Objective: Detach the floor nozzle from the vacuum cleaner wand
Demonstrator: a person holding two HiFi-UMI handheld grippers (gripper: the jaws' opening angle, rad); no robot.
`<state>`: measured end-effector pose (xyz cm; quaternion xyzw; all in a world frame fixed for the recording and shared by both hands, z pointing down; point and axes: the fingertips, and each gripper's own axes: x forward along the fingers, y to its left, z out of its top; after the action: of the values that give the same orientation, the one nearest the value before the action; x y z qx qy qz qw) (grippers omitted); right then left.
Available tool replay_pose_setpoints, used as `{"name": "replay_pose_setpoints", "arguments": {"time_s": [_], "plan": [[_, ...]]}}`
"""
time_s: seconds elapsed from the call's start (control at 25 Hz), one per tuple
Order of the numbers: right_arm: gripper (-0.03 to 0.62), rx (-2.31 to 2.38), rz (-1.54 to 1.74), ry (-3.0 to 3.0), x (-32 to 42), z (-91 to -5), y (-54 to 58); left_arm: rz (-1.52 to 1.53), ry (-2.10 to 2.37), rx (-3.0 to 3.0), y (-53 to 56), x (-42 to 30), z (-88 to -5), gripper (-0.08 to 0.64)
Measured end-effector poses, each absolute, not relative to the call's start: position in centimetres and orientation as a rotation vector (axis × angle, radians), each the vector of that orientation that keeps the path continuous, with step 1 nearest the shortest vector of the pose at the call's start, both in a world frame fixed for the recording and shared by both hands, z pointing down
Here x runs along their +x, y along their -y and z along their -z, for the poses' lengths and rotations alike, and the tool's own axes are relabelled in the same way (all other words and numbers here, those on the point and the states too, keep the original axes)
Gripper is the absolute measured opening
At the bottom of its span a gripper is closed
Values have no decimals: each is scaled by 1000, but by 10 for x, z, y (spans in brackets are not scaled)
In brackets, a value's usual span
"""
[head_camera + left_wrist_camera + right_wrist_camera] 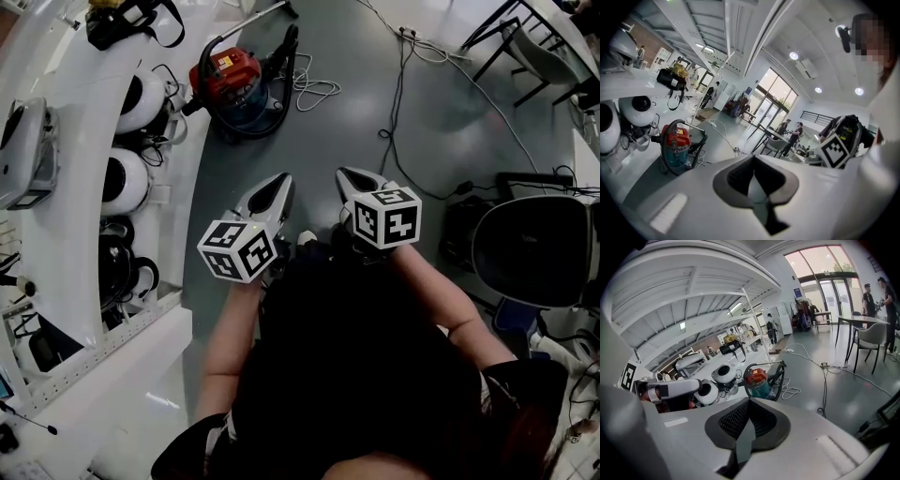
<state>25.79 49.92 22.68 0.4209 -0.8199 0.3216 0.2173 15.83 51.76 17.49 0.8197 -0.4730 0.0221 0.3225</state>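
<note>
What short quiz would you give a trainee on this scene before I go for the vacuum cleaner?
1. True or false: the left tongs and the right tongs each grip something.
2. Where does the vacuum cleaner stand? A: on the white bench. B: on the grey floor, ahead of both tongs. C: under the chair.
3. Fill in: the vacuum cleaner's upper housing is ____ in colour.

Key:
1. False. Both are shut with nothing between them.
2. B.
3. Red.
</note>
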Motion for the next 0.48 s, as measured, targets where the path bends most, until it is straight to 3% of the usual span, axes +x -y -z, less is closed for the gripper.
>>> {"name": "replay_pose_setpoints", "arguments": {"time_s": [0.48], "plan": [[-2, 1154, -897, 2252, 224, -236, -505, -42, 1211, 2207, -528, 130, -175, 11]]}}
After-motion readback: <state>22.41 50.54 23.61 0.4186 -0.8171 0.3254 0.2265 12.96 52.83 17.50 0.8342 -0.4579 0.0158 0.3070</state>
